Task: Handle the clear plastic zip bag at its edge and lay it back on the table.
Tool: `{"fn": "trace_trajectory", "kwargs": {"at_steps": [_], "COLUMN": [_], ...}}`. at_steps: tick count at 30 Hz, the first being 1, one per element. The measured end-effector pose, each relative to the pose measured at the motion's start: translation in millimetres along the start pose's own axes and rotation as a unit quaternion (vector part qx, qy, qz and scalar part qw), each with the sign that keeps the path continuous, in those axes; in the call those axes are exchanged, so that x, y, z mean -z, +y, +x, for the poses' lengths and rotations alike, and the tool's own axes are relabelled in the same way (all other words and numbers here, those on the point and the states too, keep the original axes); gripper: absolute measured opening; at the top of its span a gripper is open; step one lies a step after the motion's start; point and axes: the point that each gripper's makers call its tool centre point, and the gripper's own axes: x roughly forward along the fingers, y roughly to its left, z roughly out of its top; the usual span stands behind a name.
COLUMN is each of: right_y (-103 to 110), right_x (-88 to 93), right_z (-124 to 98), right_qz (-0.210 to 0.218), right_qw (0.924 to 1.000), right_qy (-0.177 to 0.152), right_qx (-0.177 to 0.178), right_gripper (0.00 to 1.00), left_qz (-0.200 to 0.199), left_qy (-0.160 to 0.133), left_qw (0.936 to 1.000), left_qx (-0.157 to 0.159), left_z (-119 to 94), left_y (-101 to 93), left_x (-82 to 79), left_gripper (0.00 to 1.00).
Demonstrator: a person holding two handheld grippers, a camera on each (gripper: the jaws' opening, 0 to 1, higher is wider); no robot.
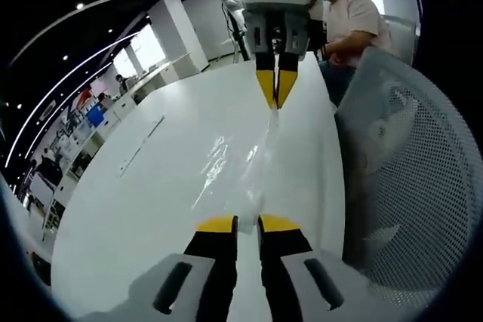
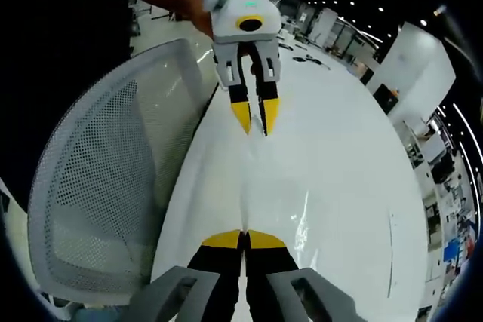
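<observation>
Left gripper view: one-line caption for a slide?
Both grippers, left and right, pinch opposite edges of a clear bag stretched above a white table.

white table (image 1: 151, 186), mesh chair (image 1: 407, 186), bright windows (image 1: 147, 47) behind.

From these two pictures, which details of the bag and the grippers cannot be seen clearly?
- Left gripper view: the clear plastic zip bag shows as glare against the white table; its outline and zip are lost.
- Right gripper view: the bag's far edge near the left gripper is too faint.
- Right gripper view: the right gripper hides the pinched edge.
</observation>
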Motion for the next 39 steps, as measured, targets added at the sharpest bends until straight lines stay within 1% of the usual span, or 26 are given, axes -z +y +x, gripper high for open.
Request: {"fn": "trace_trajectory", "kwargs": {"at_steps": [1,4,6,8,11,12,14,18,21,26,29,31,39], "right_y": [-1,-3,-4,-4,1,1,-5,-8,-11,-14,-15,-13,-9], "right_x": [-0.6,-3.3,-3.2,-4.2,-11.8,-15.2,-19.9,-33.6,-47.8,-64.2,-69.9,-73.9,-84.9], "right_z": [0,-1,-1,-1,-1,-1,-1,2,5,15,21,25,42], "right_qz": [0.002,0.017,0.019,0.032,0.086,0.095,0.083,0.086,0.078,0.068,0.07,0.073,0.063], "right_qw": [1.0,0.9998,0.9997,0.9994,0.9957,0.9946,0.9957,0.9949,0.9948,0.9947,0.9942,0.9937,0.9945], "right_qy": [-0.001,-0.012,-0.01,-0.012,-0.031,-0.038,-0.042,-0.053,-0.066,-0.077,-0.082,-0.085,-0.081], "right_qx": [0.002,0.004,0.006,0.004,-0.013,-0.018,-0.004,0.0,0.003,0.006,0.003,-0.006,-0.023], "right_gripper": [0.0,0.0,0.0,0.0,0.04,0.05,0.06,0.06,0.06,0.06,0.06,0.06,0.05], "left_qz": [-0.002,-0.012,-0.019,-0.023,-0.026,-0.027,-0.028,-0.03,-0.031,-0.025,-0.024,-0.027,-0.028], "left_qy": [-0.001,0.005,0.001,0.001,-0.001,-0.003,-0.004,-0.007,-0.01,-0.009,-0.006,-0.005,-0.005], "left_qw": [1.0,0.9999,0.9997,0.9996,0.9995,0.9994,0.9993,0.9992,0.9991,0.9992,0.9991,0.999,0.9989], "left_qx": [0.004,0.01,0.014,0.017,0.02,0.021,0.024,0.027,0.028,0.032,0.034,0.035,0.037], "left_z": [0,1,1,1,1,1,1,3,5,5,5,5,5], "left_y": [-1.2,-3.5,-4.2,-4.7,-6.6,-6.7,-6.9,-7.3,-6.1,-7.2,-8.9,-9.1,-11.7], "left_x": [-0.2,1.2,1.2,1.6,-0.2,-1.6,-3.9,-8.8,-10.4,-12.6,-13.2,-12.6,-13.6], "left_gripper": [0.01,0.0,0.0,0.0,0.0,0.0,0.0,0.0,0.0,0.0,0.0,0.0,0.0]}}
